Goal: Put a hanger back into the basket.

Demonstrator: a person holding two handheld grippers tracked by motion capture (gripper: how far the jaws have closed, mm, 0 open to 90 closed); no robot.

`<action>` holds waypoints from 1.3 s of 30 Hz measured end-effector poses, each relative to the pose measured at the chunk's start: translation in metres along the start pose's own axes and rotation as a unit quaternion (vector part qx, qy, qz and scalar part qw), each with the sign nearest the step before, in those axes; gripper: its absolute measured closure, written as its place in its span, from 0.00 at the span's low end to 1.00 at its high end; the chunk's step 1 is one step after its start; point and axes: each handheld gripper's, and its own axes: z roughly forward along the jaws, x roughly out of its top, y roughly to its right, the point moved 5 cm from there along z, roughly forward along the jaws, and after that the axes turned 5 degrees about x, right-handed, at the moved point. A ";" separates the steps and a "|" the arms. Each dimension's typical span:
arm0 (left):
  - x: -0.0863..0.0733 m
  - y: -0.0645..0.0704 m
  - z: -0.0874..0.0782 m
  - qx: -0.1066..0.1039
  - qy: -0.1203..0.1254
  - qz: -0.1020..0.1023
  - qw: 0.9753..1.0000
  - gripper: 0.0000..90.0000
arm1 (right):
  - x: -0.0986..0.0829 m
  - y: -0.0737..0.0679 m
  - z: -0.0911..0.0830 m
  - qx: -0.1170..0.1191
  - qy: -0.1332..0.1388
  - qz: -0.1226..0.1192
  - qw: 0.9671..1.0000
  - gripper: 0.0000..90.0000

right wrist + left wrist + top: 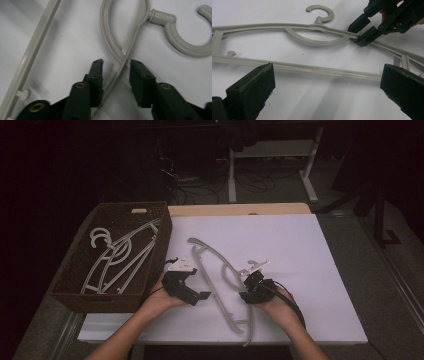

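A wicker basket [75, 275] at the left edge of the desk [310, 270] already holds several grey plastic hangers [117, 260]. One more hanger [220, 280] lies flat on the white desk surface between the two hands, its hook [255, 266] pointing right.

The left tongs [192, 290] sit just left of the hanger's lower bar, jaws wide apart and holding nothing. The right tongs [248, 292] straddle the shoulder rail near the hook, jaws apart on either side of it, not yet clamped.

The step in hand appears to be the pickup of this hanger for transfer to the basket. The next move likely calls for closing the right tongs on the rail, then closing the left on the lower bar before lifting.

The left gripper view shows the lower bar [312, 68] crossing between its jaws, and the right tongs [362, 31] at the rail. The right gripper view shows the gap remaining on each side of the rail [117, 68], which the high view cannot resolve.
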 end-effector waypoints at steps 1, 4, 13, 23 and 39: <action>0.000 0.000 0.000 0.000 0.000 0.000 1.000 0.00 | 0.000 -0.001 0.000 0.002 -0.001 0.002 1.000 0.73; 0.000 0.000 0.000 0.001 -0.001 0.001 1.000 0.00 | 0.000 -0.001 0.000 0.000 -0.003 -0.001 1.000 0.73; 0.000 0.000 0.001 0.001 -0.002 0.002 1.000 0.00 | -0.002 0.018 -0.007 -0.025 -0.004 0.001 1.000 0.83; 0.000 0.000 0.001 0.001 -0.003 0.002 1.000 0.00 | -0.011 0.056 -0.022 -0.009 -0.005 -0.037 0.999 0.89; 0.000 0.002 0.005 -0.004 -0.007 0.004 1.000 0.00 | 0.017 0.084 -0.004 0.092 -0.007 -0.148 0.985 0.89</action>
